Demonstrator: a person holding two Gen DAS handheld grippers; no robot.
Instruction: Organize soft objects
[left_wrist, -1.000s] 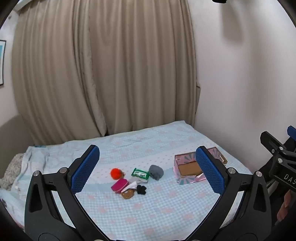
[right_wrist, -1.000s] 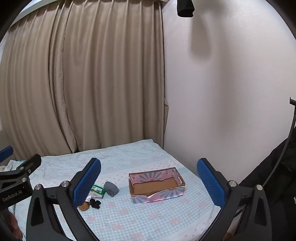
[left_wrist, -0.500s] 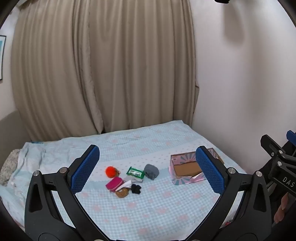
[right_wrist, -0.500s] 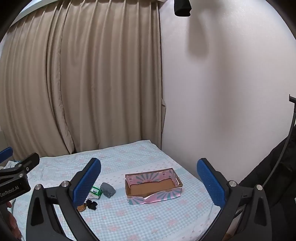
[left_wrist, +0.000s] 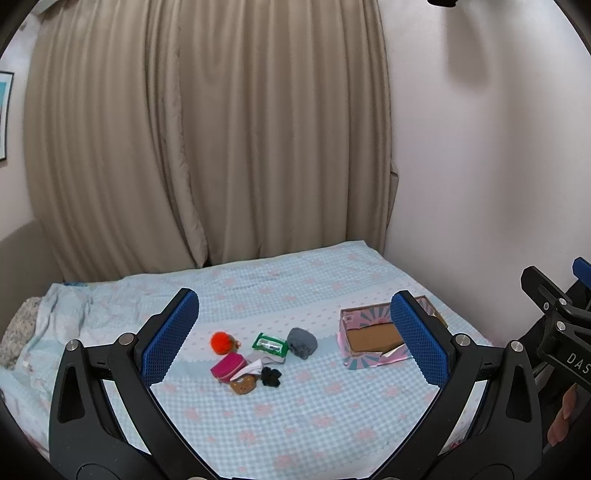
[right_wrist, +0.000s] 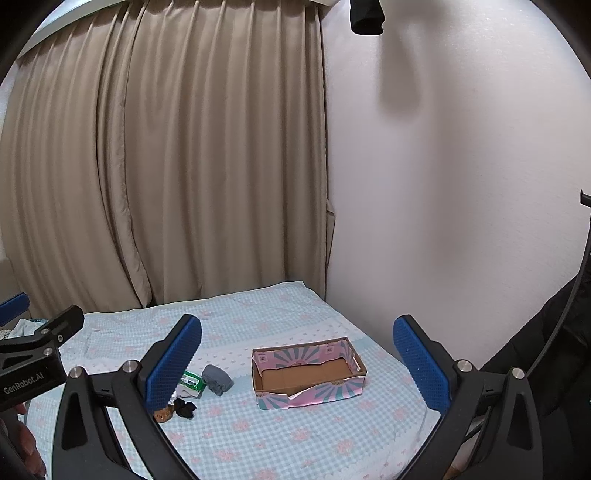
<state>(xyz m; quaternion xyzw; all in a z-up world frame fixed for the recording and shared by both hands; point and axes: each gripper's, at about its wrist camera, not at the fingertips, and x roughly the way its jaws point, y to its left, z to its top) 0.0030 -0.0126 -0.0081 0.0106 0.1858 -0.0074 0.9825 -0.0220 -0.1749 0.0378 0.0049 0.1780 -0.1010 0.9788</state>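
A cluster of small soft things lies mid-bed: an orange pompom (left_wrist: 220, 341), a pink pouch (left_wrist: 229, 366), a green wipes pack (left_wrist: 270, 344), a grey rolled sock (left_wrist: 302, 342) (right_wrist: 217, 379), a black scrunchie (left_wrist: 270, 376) (right_wrist: 184, 408) and a brown cookie-like plush (left_wrist: 243, 385). An open pink cardboard box (left_wrist: 373, 338) (right_wrist: 308, 376) sits to their right, with nothing inside. My left gripper (left_wrist: 294, 339) hovers open, well short of the cluster. My right gripper (right_wrist: 297, 365) is open too, held back from the box.
The bed (left_wrist: 295, 413) has a light blue checked sheet. Beige curtains (left_wrist: 207, 147) hang behind it and a white wall (right_wrist: 461, 184) runs along its right side. Crumpled bedding (left_wrist: 22, 328) lies at the far left. A dark garment (right_wrist: 546, 339) hangs at right.
Both wrist views have drifted a little: the objects and box sit slightly further left and lower than a second ago. Nothing on the bed has moved; both grippers stay open.
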